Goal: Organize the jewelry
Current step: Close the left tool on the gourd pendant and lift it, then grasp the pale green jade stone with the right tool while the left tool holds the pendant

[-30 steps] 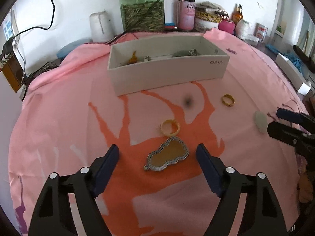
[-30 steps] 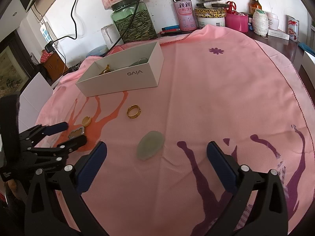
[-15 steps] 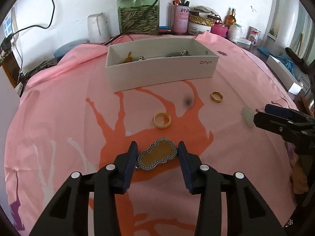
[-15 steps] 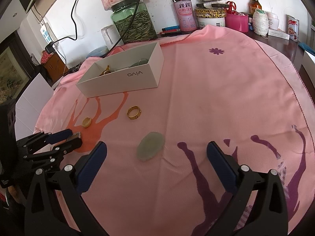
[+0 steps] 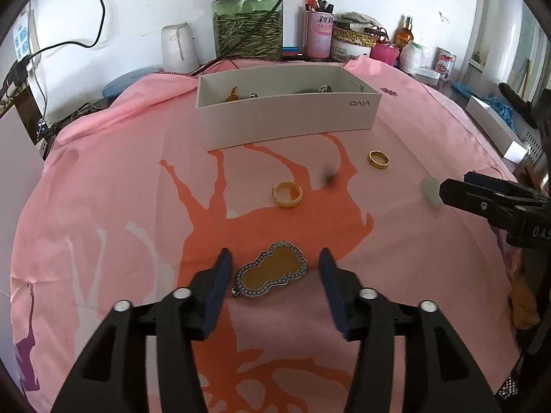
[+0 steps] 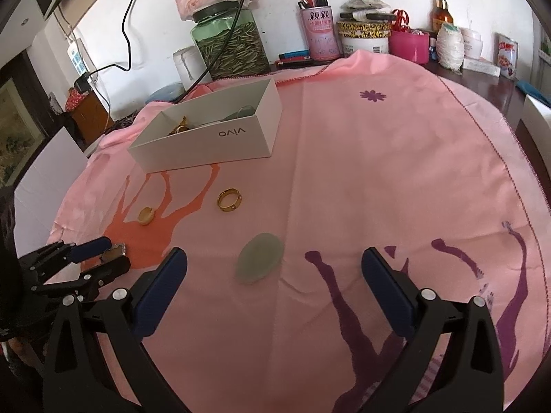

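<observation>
A pink cloth with orange and purple branching prints (image 6: 361,179) covers the desk. Toward its left side, the left gripper (image 5: 273,287) points down at a gourd-shaped amber pendant with a studded silver rim (image 5: 272,272), which lies flat on the orange print. Its jaws have just been opening again and now stand about half apart, one blue pad on each side of the pendant with a small gap at both, so nothing is gripped.

Just beyond the pendant, toward the far edge, lies a pale yellow band ring (image 5: 287,194), and further right a gold ring with small studs (image 5: 378,159). Behind both, near the far edge of the cloth, sits a long white open cardboard box printed "vivo" (image 5: 292,120), with several small pieces of jewelry in it, too small to name.

To the right of the gold ring rests a pale green oval jade stone (image 6: 260,257). The right gripper (image 6: 273,287) hovers over the near right part of the cloth with its jaws wide apart and empty; the jade stone lies just ahead of its left pad, not touching.
</observation>
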`<state>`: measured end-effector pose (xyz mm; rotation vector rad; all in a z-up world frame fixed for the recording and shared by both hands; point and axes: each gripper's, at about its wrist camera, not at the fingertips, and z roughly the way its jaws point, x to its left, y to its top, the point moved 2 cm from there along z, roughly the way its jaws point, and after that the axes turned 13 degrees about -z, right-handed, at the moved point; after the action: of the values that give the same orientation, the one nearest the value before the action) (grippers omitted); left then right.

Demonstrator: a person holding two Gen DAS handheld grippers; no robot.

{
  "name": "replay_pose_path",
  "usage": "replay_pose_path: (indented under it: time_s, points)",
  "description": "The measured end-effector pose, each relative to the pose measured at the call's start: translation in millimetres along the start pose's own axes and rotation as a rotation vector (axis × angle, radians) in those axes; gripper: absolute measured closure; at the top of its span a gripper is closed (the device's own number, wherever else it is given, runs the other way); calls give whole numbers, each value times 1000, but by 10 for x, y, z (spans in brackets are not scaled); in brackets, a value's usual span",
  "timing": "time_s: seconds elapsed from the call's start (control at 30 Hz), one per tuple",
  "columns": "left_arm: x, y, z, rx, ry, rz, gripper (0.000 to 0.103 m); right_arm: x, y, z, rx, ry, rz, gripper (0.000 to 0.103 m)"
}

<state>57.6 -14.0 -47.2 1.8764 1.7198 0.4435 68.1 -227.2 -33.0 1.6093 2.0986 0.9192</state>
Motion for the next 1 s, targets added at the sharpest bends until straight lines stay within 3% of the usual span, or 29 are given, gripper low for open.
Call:
replay_pose_path:
  time_s: [0.23,0.37,0.47,0.6,0.8,1.0]
  points:
    - [-60,37,43,6,-6,15,47,196,10,19,17,-33,-119,6]
    - [-112,48,44,7,-23,26,62,316,20,43,28,-58,-190,7]
    - [-139,44,48,4,-32,31,63,398,34,37,18,-90,-247,9]
    - [-120,48,44,1,-49,19,62,440,22,61,29,-66,-273,22]
    - [-64,72,41,3,-71,-8,61,333,6,104,53,-25,-212,42]
    - [63,104,14,6,-112,-72,62,326,15,142,67,-27,-226,48]
